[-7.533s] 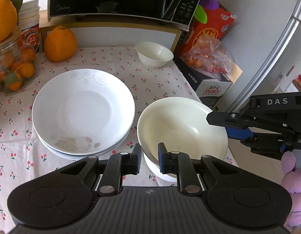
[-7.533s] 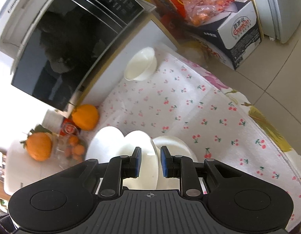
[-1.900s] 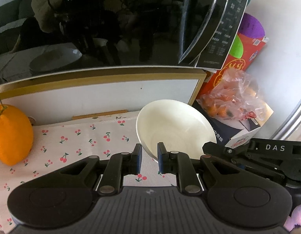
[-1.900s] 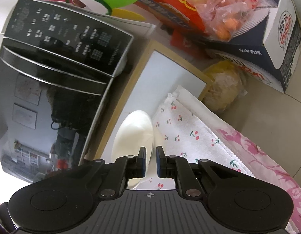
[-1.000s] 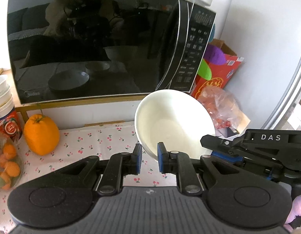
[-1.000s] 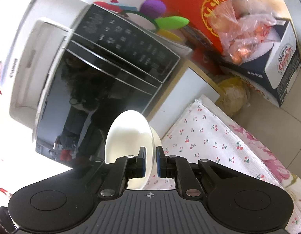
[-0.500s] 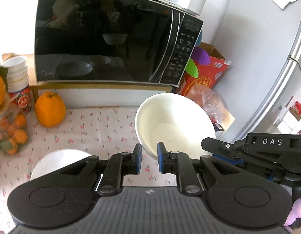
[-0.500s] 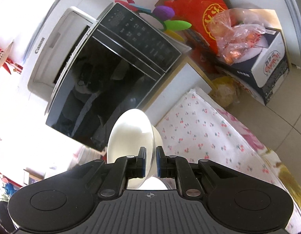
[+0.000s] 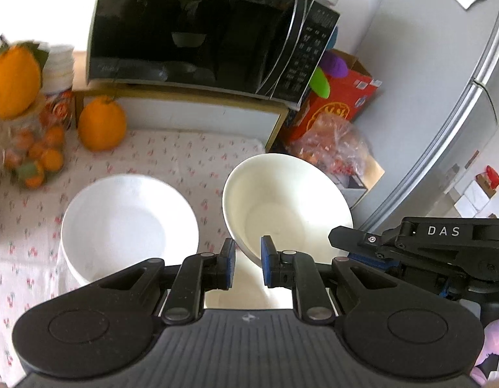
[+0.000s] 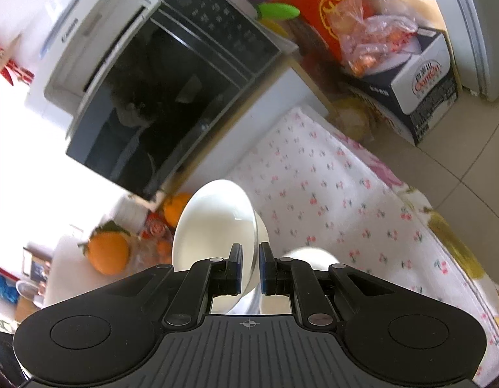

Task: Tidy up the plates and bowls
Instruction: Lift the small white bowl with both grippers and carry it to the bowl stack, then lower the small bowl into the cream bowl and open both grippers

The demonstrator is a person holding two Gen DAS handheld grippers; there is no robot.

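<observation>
Both tongs, left (image 9: 246, 266) and right (image 10: 250, 268), clamped on round cream ceramic bowl (image 9: 286, 207); kept level, lowered into larger bowl (image 10: 309, 255).

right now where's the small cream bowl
The small cream bowl is off the table, pinched at its rim by both the left gripper and the right gripper, just right of the white plates, in front of the microwave.

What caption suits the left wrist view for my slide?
Both tools grip a white bowl beside stacked plates.
</observation>
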